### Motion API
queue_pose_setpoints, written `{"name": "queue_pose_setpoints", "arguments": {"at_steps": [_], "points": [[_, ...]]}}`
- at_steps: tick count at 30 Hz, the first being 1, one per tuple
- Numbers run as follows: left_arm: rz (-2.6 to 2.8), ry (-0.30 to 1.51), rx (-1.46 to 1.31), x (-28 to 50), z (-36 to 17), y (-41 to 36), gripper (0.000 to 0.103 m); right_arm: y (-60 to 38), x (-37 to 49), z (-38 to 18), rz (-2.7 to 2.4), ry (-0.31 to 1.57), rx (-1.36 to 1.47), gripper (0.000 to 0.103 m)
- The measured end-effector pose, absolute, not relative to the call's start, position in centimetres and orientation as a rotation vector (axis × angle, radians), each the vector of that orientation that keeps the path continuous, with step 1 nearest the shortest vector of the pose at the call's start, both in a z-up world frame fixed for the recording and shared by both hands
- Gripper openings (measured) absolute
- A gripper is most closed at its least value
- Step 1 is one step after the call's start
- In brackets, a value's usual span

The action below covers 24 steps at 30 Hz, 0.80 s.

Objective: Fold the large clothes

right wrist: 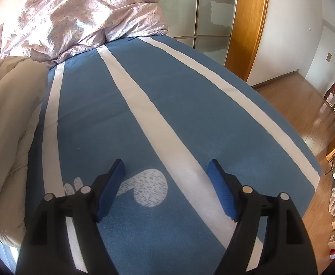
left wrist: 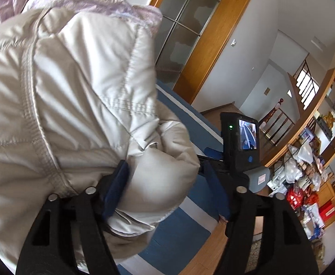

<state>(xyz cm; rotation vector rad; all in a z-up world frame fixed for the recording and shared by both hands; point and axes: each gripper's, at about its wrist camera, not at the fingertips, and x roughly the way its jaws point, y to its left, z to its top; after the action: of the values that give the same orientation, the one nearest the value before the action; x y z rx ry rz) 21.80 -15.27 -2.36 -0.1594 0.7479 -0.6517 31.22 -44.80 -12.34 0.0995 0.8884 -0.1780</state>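
Two hand-held grippers work over a bed with a blue sheet (right wrist: 190,119) striped in white. A cream padded jacket (left wrist: 75,96) fills the left wrist view, bunched between the spread jaws of the left gripper (left wrist: 169,192); one blue pad touches the fabric, the other stands clear of it. The right gripper (right wrist: 166,188), jaws wide and empty, hangs above the bare sheet, with the jacket heaped at its left edge. A crumpled pink duvet (right wrist: 82,18) lies at the head of the bed.
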Motion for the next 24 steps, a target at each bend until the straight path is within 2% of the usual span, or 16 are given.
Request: {"name": "queue_pose_setpoints", "arguments": {"at_steps": [6, 14, 24], "points": [[-0.654, 0.72, -0.107, 20.6, -1.4, -15.8, 0.079, -44.8, 31.1, -12.3, -0.183, 0.882, 0.104, 0.075], [-0.625, 0.692, -0.069, 18.5, 0.2, -19.0, 0.079, -44.5, 30.0, -12.0, -0.185, 0.874, 0.115, 0.075], [-0.606, 0.642, -0.073, 16.7, 2.4, -18.3, 0.079, -42.9, 27.7, -6.9, -0.147, 0.761, 0.112, 0.075]]}}
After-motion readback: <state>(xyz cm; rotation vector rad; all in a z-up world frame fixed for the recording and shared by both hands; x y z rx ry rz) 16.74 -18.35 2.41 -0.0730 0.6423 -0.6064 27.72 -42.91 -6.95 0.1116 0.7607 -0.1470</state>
